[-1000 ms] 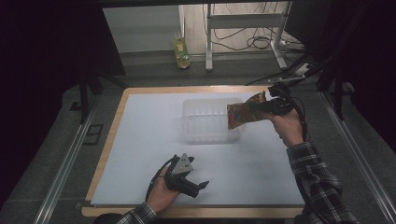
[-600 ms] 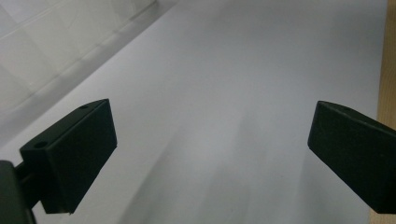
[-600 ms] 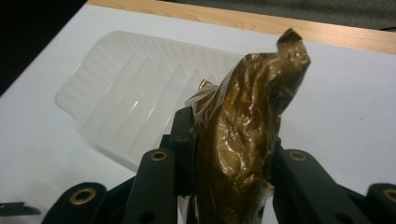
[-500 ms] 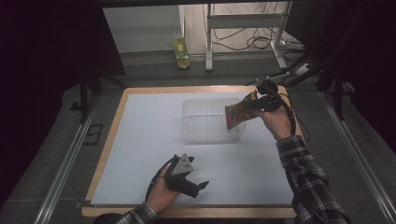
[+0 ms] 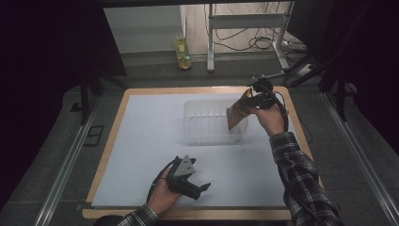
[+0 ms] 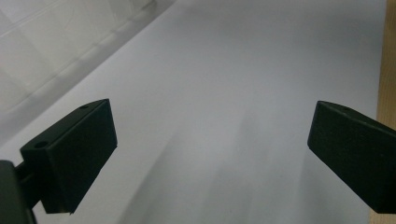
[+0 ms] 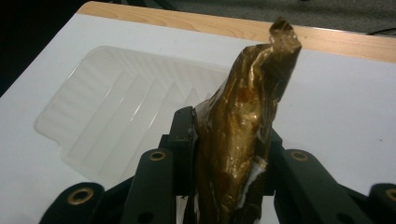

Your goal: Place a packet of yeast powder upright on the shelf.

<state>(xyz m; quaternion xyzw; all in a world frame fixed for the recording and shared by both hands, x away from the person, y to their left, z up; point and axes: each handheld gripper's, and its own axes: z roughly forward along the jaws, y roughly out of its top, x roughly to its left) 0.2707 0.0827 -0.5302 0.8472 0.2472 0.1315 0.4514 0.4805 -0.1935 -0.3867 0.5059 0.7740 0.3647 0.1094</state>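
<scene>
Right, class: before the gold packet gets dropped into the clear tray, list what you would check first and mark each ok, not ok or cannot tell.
1. Right gripper clamped on the gold packet: ok.
2. Packet above the clear tray: ok in the high view, hanging over its right end.
3. Tray empty: ok.
4. Left gripper away from the tray, jaws open near the table's front edge: ok.
5. Tray flat on the white sheet: ok.
6. Packet sealed: cannot tell.
</scene>
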